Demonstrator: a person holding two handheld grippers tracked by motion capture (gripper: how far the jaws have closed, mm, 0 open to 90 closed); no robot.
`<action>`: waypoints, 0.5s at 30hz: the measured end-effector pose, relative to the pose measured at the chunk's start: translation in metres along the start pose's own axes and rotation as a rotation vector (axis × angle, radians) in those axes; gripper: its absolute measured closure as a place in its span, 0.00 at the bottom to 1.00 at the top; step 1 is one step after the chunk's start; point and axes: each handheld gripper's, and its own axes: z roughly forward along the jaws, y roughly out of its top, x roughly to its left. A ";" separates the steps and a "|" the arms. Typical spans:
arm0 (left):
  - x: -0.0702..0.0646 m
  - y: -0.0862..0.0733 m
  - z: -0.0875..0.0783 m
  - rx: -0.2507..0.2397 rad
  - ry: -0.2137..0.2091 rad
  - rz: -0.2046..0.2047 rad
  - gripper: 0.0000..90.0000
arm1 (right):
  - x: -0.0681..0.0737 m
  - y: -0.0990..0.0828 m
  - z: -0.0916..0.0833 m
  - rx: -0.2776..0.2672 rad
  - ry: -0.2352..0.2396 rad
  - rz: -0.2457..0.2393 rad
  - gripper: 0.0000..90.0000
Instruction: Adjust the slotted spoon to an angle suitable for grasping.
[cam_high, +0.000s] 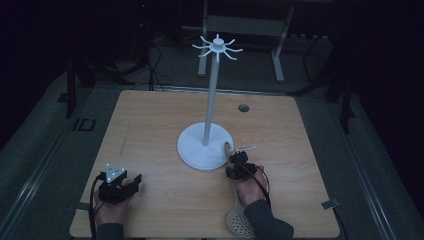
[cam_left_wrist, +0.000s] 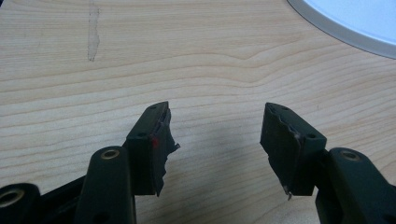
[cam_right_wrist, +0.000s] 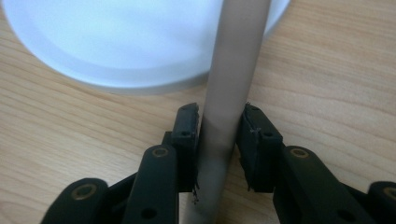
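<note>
A white hook stand (cam_high: 211, 100) rises from a round base (cam_high: 200, 150) in the middle of the wooden table (cam_high: 150, 125), with curved hooks (cam_high: 218, 47) at its top. A beige slotted skimmer lies at the base's right side, its perforated head (cam_high: 239, 222) near the front edge. My right gripper (cam_high: 235, 156) is shut on the skimmer's handle (cam_right_wrist: 236, 60), a pad against each side, just short of the base (cam_right_wrist: 121, 42). My left gripper (cam_high: 136, 181) rests at the front left, open (cam_left_wrist: 217, 126) over bare wood, with the base's rim (cam_left_wrist: 355, 18) off to its far right.
A dark cable hole (cam_high: 243, 107) sits in the table behind the stand. Grey metal frame legs (cam_high: 277, 60) stand on the dark floor beyond the far edge. A small clip (cam_high: 329, 203) marks the front right corner.
</note>
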 end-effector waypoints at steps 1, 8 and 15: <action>0.000 0.000 0.000 0.000 0.000 0.000 0.48 | 0.001 0.001 -0.002 -0.004 0.002 -0.003 0.79; 0.000 0.000 0.000 0.000 0.001 0.001 0.48 | 0.001 0.005 -0.014 -0.050 0.014 -0.017 0.82; 0.000 0.000 0.000 0.002 0.002 0.003 0.48 | -0.005 0.006 -0.027 -0.125 0.039 -0.018 0.82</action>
